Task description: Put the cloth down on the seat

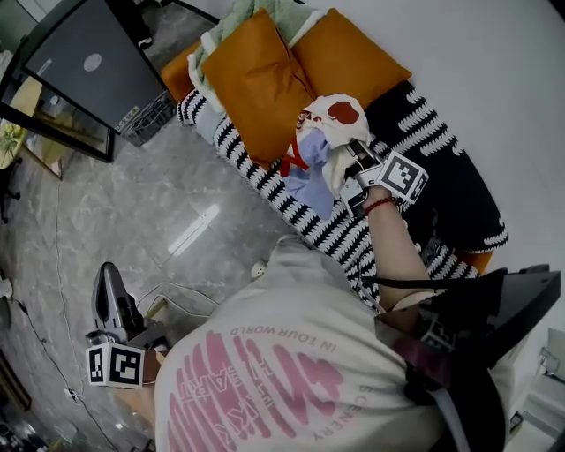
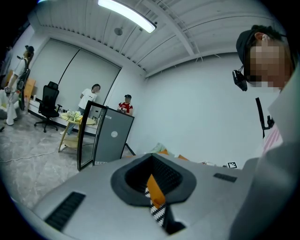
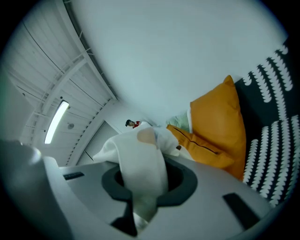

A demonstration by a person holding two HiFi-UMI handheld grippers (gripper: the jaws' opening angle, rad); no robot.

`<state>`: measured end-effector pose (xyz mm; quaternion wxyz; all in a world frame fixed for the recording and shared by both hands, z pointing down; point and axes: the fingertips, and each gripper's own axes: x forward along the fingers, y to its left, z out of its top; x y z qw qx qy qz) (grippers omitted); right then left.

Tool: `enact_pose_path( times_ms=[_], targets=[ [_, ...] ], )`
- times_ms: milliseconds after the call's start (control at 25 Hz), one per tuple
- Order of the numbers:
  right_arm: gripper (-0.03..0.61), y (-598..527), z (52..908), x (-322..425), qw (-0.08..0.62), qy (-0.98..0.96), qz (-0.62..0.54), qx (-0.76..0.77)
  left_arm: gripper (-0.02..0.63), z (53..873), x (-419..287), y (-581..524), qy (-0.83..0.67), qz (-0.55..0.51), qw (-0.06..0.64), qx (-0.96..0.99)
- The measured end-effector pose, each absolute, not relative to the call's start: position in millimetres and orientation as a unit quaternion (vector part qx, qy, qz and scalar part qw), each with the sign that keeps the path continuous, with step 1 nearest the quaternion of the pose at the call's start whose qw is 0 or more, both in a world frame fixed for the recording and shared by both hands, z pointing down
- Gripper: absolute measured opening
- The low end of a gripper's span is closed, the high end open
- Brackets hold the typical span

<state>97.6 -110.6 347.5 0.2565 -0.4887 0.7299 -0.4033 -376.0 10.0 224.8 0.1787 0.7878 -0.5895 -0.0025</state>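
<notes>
The cloth [image 1: 327,132] is white with a red print and pale blue parts. It hangs bunched from my right gripper [image 1: 350,164], which is shut on it just above the sofa seat [image 1: 328,237] with its black-and-white striped cover. In the right gripper view the white cloth [image 3: 140,164] fills the space between the jaws of the right gripper [image 3: 140,190], and its far end drapes toward an orange cushion [image 3: 218,126]. My left gripper [image 1: 108,284] hangs low at the person's left side over the floor, jaws together and empty. The left gripper [image 2: 157,202] shows only a narrow slit.
Two orange cushions [image 1: 265,79] and a green cloth [image 1: 265,13] lie at the sofa's far end. A dark cabinet with a glass door [image 1: 88,62] and a basket [image 1: 150,119] stand left of it. A cable [image 1: 185,287] runs over the floor. People [image 2: 89,96] stand far across the room.
</notes>
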Motion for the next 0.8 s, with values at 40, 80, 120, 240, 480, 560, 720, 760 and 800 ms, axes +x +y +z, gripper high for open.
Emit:
enact_pose_path(
  times_ms=[40,80,120,240,480,560,720,760,800],
  targets=[
    [0.077,-110.3,360.4,101.3,0.242,0.722,-0.413,-0.499,0.009,224.1,-375.3,8.5,-0.592,-0.002,0.178,0.786],
    [0.077,-110.5,372.2,104.8,0.228,0.716,-0.423,-0.507,0.009,223.3,-374.6,7.4,-0.595,-0.001,0.178,0.783],
    [0.077,-112.3,381.6,106.8,0.217,0.712,-0.43,-0.51,0.009,222.8,-374.0,6.2,-0.6,-0.002,0.179,0.78],
    [0.077,-126.8,403.3,106.8,0.19,0.714,-0.448,-0.503,0.009,223.5,-369.0,2.5,-0.615,-0.003,0.183,0.767],
    [0.077,-156.1,441.9,95.2,0.124,0.73,-0.482,-0.468,0.009,225.3,-352.8,-10.6,-0.637,0.009,0.198,0.745],
    [0.077,-162.1,456.5,92.7,0.115,0.729,-0.493,-0.46,0.009,226.6,-345.5,-14.5,-0.641,0.016,0.198,0.741],
    [0.077,-153.8,488.3,89.4,0.1,0.726,-0.517,-0.443,0.009,228.5,-335.5,-4.1,-0.652,0.021,0.19,0.734],
    [0.077,-150.9,497.4,88.3,0.094,0.726,-0.521,-0.44,0.009,229.1,-334.6,0.3,-0.656,0.022,0.186,0.731],
    [0.077,-149.1,506.5,87.2,0.088,0.726,-0.525,-0.436,0.009,229.6,-333.9,4.3,-0.661,0.024,0.183,0.727]
  ],
)
